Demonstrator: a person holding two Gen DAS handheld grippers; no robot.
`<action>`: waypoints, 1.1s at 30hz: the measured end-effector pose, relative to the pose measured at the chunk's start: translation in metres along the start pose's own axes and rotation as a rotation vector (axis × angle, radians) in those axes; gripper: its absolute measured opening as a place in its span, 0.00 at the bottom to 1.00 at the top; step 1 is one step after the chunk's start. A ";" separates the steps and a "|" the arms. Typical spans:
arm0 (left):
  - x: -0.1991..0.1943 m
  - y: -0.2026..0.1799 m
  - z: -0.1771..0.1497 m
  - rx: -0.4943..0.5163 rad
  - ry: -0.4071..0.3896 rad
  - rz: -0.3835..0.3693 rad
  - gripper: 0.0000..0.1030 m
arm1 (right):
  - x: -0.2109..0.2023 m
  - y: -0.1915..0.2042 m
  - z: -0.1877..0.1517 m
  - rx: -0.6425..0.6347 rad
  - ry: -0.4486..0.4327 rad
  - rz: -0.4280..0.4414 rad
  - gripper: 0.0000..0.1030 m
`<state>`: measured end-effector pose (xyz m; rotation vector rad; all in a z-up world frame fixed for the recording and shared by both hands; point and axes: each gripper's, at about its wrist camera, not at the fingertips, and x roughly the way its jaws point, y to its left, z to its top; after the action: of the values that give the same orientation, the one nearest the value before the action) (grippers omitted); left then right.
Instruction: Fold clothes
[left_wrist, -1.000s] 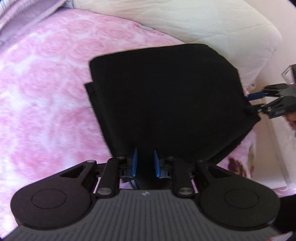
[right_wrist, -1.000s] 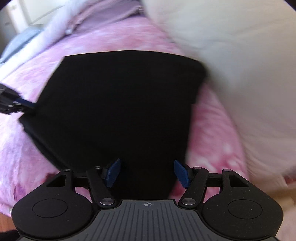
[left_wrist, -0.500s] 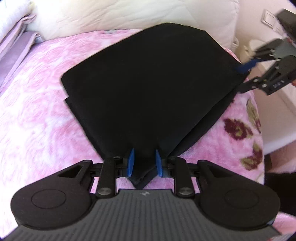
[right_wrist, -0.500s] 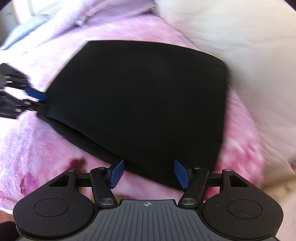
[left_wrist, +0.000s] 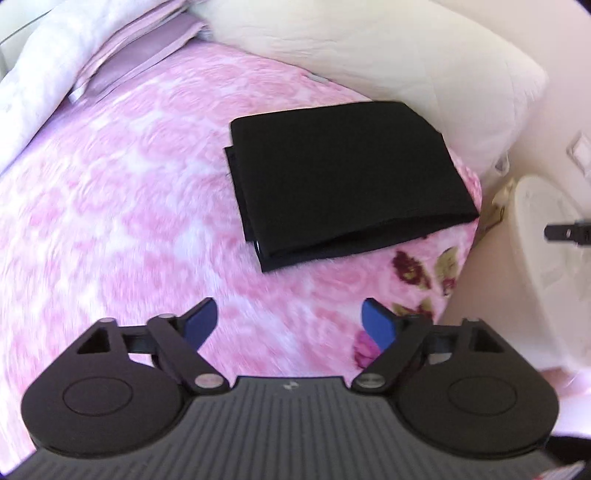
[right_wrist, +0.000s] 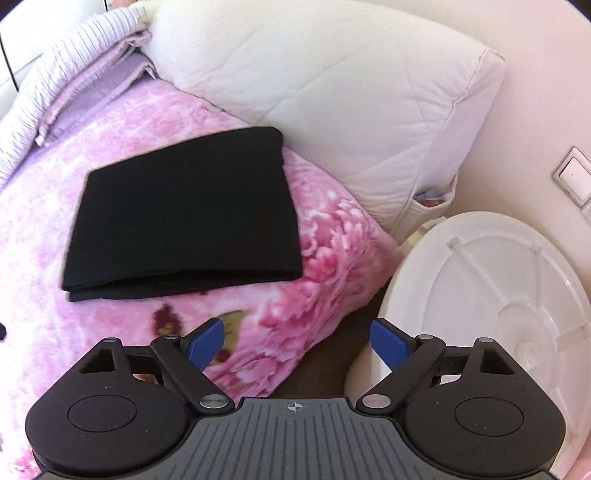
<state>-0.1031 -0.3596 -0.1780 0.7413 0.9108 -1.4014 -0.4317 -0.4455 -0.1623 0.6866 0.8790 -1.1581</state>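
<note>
Both tools, left tool (left_wrist: 288, 319) and right tool (right_wrist: 297, 341), gape apart from the folded black garment (left_wrist: 340, 177).

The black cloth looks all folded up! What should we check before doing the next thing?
1. Black cloth folded into a flat rectangle: ok.
2. Lying on the pink blanket, not hanging off: ok.
3. Left gripper open and off the cloth: ok.
4. Right gripper open and off the cloth: ok.
5. Layer edges lined up at the near side: not ok, a lower layer peeks out.
6. More clothes waiting to fold: cannot tell.
</note>
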 end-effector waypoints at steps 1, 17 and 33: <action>-0.005 -0.005 -0.002 -0.007 -0.003 0.013 0.90 | -0.006 0.003 0.000 0.004 0.000 0.017 0.87; -0.067 -0.105 -0.021 -0.084 -0.080 0.168 0.90 | -0.060 0.008 0.009 -0.119 0.009 0.159 0.87; -0.070 -0.137 -0.012 -0.142 -0.015 0.184 0.89 | -0.090 -0.010 -0.002 -0.103 -0.013 0.184 0.87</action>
<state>-0.2373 -0.3232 -0.1111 0.6883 0.8970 -1.1671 -0.4555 -0.4039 -0.0859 0.6608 0.8404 -0.9458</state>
